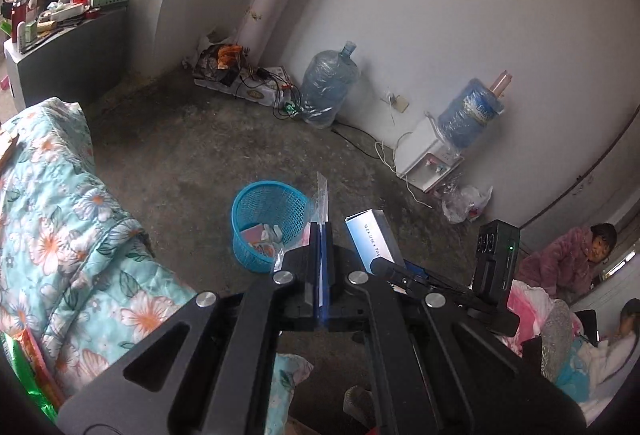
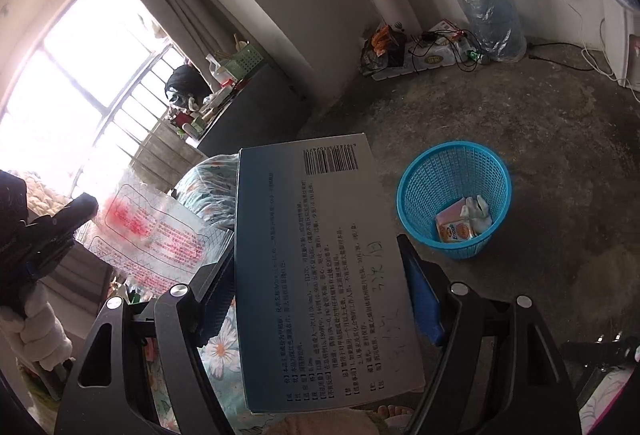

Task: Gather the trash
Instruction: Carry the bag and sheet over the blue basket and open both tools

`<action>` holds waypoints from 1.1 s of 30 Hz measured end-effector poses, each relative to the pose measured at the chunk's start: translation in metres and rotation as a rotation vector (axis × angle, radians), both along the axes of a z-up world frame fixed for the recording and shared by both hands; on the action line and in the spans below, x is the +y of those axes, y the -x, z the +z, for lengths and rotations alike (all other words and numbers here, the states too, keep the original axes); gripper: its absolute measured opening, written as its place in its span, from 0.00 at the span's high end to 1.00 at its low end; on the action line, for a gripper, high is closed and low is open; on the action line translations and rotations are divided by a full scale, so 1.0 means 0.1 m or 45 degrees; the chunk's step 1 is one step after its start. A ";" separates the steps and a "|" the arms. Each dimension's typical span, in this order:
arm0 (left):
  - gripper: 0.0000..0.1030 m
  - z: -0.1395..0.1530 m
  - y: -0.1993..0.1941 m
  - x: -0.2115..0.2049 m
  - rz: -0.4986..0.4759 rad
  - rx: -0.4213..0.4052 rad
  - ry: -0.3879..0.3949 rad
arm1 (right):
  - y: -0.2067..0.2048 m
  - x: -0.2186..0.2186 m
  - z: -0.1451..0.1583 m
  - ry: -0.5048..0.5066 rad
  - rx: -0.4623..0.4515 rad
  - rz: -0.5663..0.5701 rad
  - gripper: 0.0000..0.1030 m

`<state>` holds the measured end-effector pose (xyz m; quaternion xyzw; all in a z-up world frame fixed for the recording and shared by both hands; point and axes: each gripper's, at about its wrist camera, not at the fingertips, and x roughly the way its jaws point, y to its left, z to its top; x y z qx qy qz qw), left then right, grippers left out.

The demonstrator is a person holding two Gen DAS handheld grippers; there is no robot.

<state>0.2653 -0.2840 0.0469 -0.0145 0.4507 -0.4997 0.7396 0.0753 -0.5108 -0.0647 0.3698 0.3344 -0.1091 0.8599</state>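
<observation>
Box clamped flat in right gripper; clear plastic wrapper pinched in closed left gripper. Both held over bare concrete floor near blue mesh basket holding scraps. Floral quilt left, water jug against white wall.

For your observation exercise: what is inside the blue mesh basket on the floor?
Inside the blue mesh basket lie a pink-and-orange packet and crumpled white tissue. Whatever sits beneath them, or against the near wall, is covered and cannot be seen.
</observation>
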 end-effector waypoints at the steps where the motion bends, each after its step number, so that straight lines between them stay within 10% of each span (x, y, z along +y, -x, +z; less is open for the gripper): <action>1: 1.00 -0.10 -0.05 -0.16 -0.018 0.023 -0.016 | -0.04 -0.08 -0.10 -0.023 0.017 -0.014 0.29; 14: 1.00 -1.29 -0.78 -1.76 -0.068 0.080 -0.136 | -0.89 -1.25 -1.20 -0.198 0.172 -0.262 0.29; 18: 0.50 -1.76 -1.08 -2.00 0.051 0.108 -0.240 | -1.17 -1.53 -1.50 -0.165 0.259 -0.387 0.28; 21: 0.50 -1.95 -1.20 -1.91 0.137 0.200 -0.231 | -1.18 -1.58 -1.67 -0.189 0.275 -0.429 0.27; 33: 0.45 -1.19 -0.87 -1.40 0.101 0.078 -0.068 | -0.59 -1.13 -1.33 -0.070 0.161 -0.369 0.27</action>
